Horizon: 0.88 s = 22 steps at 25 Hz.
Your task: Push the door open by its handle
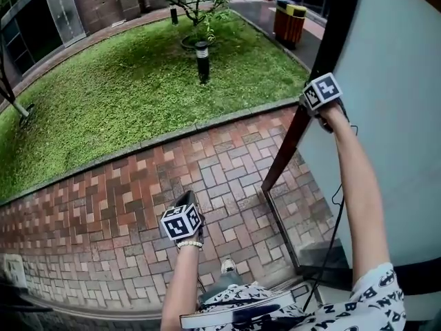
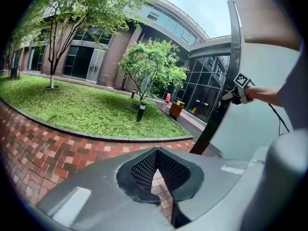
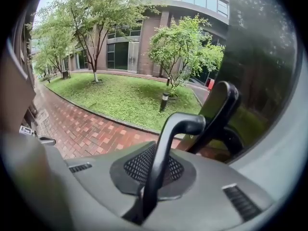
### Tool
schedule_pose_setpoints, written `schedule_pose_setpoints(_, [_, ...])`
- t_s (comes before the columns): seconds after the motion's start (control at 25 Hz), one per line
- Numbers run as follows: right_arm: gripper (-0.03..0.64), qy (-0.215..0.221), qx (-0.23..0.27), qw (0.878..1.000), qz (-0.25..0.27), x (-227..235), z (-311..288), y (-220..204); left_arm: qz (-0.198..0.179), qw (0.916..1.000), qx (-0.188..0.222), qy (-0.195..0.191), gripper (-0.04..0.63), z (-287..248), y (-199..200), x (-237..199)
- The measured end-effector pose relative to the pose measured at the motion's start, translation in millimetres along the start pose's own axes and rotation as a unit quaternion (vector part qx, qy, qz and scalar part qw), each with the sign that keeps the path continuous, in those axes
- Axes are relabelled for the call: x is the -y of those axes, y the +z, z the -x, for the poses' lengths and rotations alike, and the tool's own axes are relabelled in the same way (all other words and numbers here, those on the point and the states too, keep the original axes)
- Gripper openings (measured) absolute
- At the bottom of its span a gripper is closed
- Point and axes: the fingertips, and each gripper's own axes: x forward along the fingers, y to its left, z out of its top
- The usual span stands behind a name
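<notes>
Clamping door handle (image 3: 179, 125) in right gripper (image 3: 154, 173) jaws, lidded bin (image 1: 289, 21) near lawn (image 1: 124, 88)

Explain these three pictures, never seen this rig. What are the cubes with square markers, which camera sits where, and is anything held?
There is no robot here. A person carries a hand-held two-jaw gripper in each hand, and the marker cubes are part of those grippers.

The head view comes from a camera on the person's head. It looks steeply down at brick paving, a lawn and a door at the right.

The other two cameras ride on the grippers and look along their jaws. The left gripper hangs over the paving, jaws together with nothing between them. The right gripper is shut on the door's black lever handle.
</notes>
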Motion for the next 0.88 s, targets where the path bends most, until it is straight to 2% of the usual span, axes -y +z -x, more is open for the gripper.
schedule_pose_setpoints(0.12, [0.009, 0.002, 0.002, 1.0, -0.008, 2, 0, -2, -0.004, 1.0, -0.001, -0.002, -0.012, -4, -1, 4])
schedule_pose_setpoints(0.4, [0.009, -0.029, -0.003, 0.999, 0.014, -1, 2, 5, -0.01, 0.9999, -0.001, -0.002, -0.014, 0, 3, 7])
schedule_pose_setpoints(0.48, [0.04, -0.039, -0.001, 0.999, 0.014, -2, 10, 6, -0.014, 0.9999, 0.001, -0.005, -0.014, 4, 3, 13])
schedule_pose_setpoints(0.52, [0.104, -0.046, 0.009, 0.999, 0.016, -4, 17, 7, -0.016, 0.9999, 0.003, -0.005, -0.012, 8, 3, 17])
schedule_pose_setpoints(0.56, [0.157, -0.056, 0.029, 0.998, 0.018, -4, 29, 9, -0.017, 0.9998, 0.006, -0.006, -0.014, 12, 3, 20])
schedule_pose_setpoints(0.6, [0.175, -0.068, 0.059, 0.996, 0.019, -4, 45, 14, -0.018, 0.9998, 0.01, -0.006, -0.012, 17, 3, 22])
schedule_pose_setpoints(0.68, [0.175, -0.08, 0.127, 0.988, 0.018, -14, 89, 26, -0.018, 0.9997, 0.017, -0.004, -0.014, 29, 2, 27])
schedule_pose_setpoints(0.76, [0.173, -0.064, 0.189, 0.98, 0.021, -42, 131, 33, -0.017, 0.9995, 0.027, -0.002, -0.012, 44, 1, 34])
schedule_pose_setpoints(0.8, [0.137, -0.048, 0.214, 0.975, 0.022, -60, 148, 32, -0.017, 0.9994, 0.031, 0.0, -0.012, 52, 0, 39])
schedule_pose_setpoints(0.84, [0.026, -0.03, 0.236, 0.971, 0.022, -78, 162, 27, -0.019, 0.9992, 0.035, 0.0, -0.012, 60, -1, 45])
schedule_pose_setpoints(0.88, [-0.002, -0.01, 0.252, 0.967, 0.021, -96, 173, 19, -0.021, 0.999, 0.04, 0.001, -0.014, 70, -3, 52])
